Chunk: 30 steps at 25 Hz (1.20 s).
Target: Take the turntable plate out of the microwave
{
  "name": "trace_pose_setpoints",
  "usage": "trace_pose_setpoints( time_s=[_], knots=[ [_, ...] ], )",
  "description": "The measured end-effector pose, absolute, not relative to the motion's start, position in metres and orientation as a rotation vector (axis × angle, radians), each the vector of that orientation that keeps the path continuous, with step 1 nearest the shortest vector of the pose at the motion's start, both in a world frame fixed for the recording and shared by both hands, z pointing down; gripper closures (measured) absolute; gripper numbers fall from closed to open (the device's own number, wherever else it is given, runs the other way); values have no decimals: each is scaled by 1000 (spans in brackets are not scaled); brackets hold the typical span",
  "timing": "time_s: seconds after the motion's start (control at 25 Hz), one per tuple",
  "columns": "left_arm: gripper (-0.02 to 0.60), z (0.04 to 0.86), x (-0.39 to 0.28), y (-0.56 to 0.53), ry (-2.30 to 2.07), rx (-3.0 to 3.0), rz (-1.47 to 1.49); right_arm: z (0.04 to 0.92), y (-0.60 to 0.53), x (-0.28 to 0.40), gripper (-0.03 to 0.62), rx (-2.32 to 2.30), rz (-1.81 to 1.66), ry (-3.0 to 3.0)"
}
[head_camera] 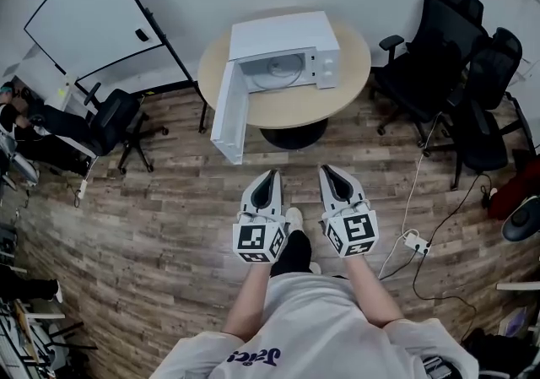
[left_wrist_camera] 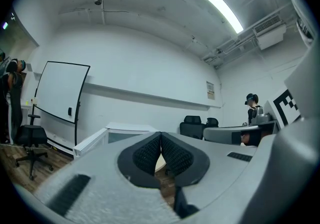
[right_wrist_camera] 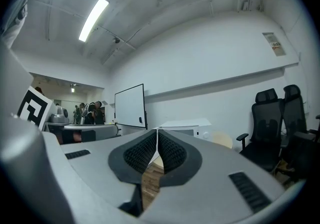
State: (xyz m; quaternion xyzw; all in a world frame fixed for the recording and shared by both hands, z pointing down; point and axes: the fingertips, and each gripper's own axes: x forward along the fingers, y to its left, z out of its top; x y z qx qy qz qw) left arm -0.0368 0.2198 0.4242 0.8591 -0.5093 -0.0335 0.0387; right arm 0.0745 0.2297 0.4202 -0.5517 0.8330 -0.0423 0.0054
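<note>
Both tools, the left gripper (head_camera: 271, 175) and then the right gripper (head_camera: 326, 170), have jaws pressed together on nothing, well short of the open microwave (head_camera: 287, 34) on the round table (head_camera: 354, 82), the turntable plate (head_camera: 276, 73) lying inside.

Smooth white casing, pale wood, matt grey plastic

The microwave (head_camera: 283, 38) is cased in a smooth white finish, and its turntable plate (head_camera: 277, 73) looks pale and glassy. The table (head_camera: 353, 75) is topped in light matt wood and the floor (head_camera: 152, 208) is laid in grained planks. The left gripper (head_camera: 272, 175) and right gripper (head_camera: 326, 170) are shelled in matt grey plastic, with black knurled pads (left_wrist_camera: 145, 155).
</note>
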Motion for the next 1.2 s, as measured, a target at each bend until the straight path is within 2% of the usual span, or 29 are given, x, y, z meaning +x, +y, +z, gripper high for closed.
trace_pose_setpoints(
  time_s=[0.28, 1.2],
  knots=[
    [566, 428, -21, 178, -1519, 2630, -96, 416, 185, 83, 574, -1742, -130, 2622],
    [566, 420, -30, -31, -1451, 2623, -134, 407, -15, 46, 574, -1724, -115, 2693]
  ],
)
